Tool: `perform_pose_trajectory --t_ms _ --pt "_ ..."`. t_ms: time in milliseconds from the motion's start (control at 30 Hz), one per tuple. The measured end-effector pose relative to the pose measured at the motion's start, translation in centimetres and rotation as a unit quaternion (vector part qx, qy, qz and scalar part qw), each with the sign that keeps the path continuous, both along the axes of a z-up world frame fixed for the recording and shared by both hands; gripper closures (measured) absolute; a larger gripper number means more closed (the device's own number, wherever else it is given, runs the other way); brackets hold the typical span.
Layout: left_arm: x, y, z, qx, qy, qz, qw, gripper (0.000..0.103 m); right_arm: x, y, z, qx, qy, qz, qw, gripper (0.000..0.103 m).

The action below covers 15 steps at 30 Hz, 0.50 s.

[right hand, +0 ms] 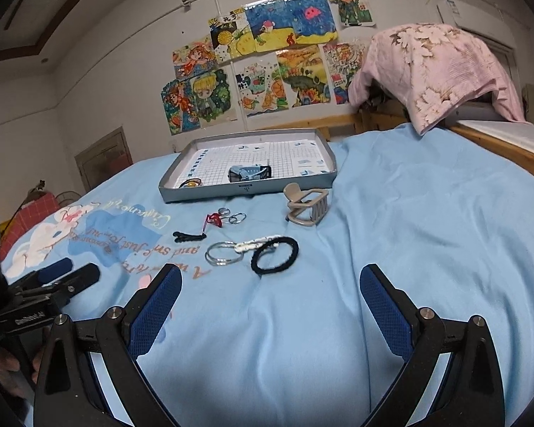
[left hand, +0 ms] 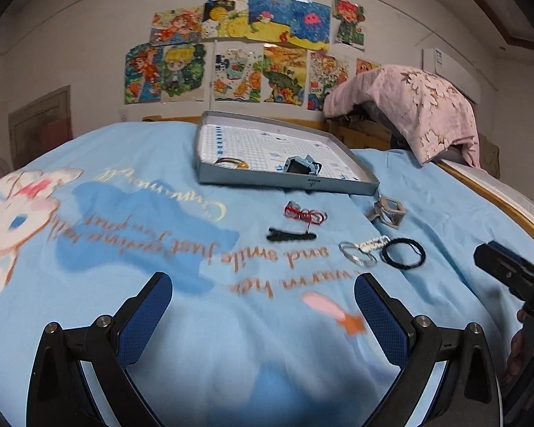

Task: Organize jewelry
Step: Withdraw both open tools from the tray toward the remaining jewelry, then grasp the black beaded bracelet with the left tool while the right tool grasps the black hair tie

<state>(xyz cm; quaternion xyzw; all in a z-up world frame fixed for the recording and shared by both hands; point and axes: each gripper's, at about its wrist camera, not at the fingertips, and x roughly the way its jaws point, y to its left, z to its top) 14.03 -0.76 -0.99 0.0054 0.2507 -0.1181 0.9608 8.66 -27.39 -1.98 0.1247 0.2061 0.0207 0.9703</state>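
A shallow grey box tray [left hand: 288,181] [right hand: 210,194] rests on the blue bed cover, holding a blue watch [left hand: 300,166] [right hand: 250,173] and a small amber-beaded band [left hand: 231,163] [right hand: 191,183]. In front of it lie a red cord with rings [left hand: 304,213] [right hand: 224,217], a black hair clip [left hand: 290,236] [right hand: 189,237], silver bangles [left hand: 357,253] [right hand: 224,253], a white bracelet [right hand: 256,243], a black hair tie [left hand: 404,252] [right hand: 275,254] and a beige claw clip [left hand: 388,211] [right hand: 308,204]. My left gripper [left hand: 263,306] and right gripper [right hand: 270,299] are both open and empty, short of the items.
The light blue bed cover [right hand: 409,231] carries a cartoon print [left hand: 14,220]. A pink cloth [right hand: 441,67] is draped over a wooden bed frame at the right. Drawings [left hand: 245,53] hang on the wall. The other gripper and a hand show at each view's edge.
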Motion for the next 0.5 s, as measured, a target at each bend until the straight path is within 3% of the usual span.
perform_pose_trajectory --t_ms 167,333,400,500 --pt "5.8 -1.0 0.2 0.020 0.031 -0.036 0.9987 0.000 2.9 -0.6 -0.1 0.007 -0.018 0.026 0.999 0.005" --pt "9.4 -1.9 -0.1 0.017 0.035 -0.067 0.9969 0.000 7.3 -1.3 -1.6 0.033 0.010 0.033 0.999 0.007" --pt "10.7 -2.3 -0.4 0.011 0.036 -0.081 0.9960 0.000 8.4 -1.2 -2.1 0.035 0.019 0.034 0.999 0.022" --pt "12.2 -2.5 -0.8 -0.005 0.031 -0.095 0.9949 0.001 9.8 -0.9 -3.0 0.034 0.044 0.031 0.998 0.034"
